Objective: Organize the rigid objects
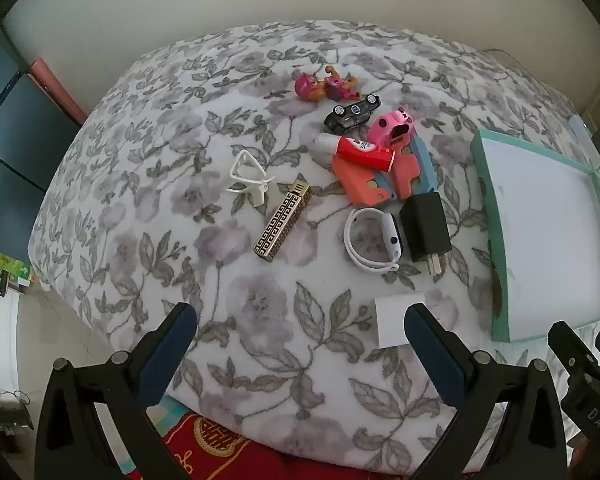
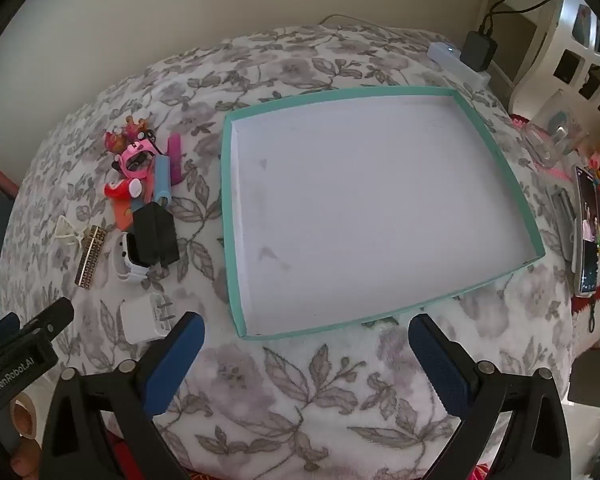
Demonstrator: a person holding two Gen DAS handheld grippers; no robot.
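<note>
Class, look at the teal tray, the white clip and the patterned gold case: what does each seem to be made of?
Teal tray: probably cardboard, matte, with thin folded walls and a scuffed white floor.
White clip: likely moulded plastic, smooth, slightly glossy.
Gold case: metal or metallised plastic; shiny, with a black key pattern.

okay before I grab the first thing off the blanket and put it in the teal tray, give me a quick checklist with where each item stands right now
1. Left gripper jaws open, nothing between them: ok.
2. Right gripper jaws open, nothing between them: ok.
3. Teal tray free to receive items, nothing lying in it: ok.
4. White charger, nearest piece, lies apart from the pile and clear to grasp: ok.
5. Red tube free to lift: not ok, it rests across the orange and blue pieces.
6. Black charger apart from the white watch: cannot tell, they lie very close.
</note>
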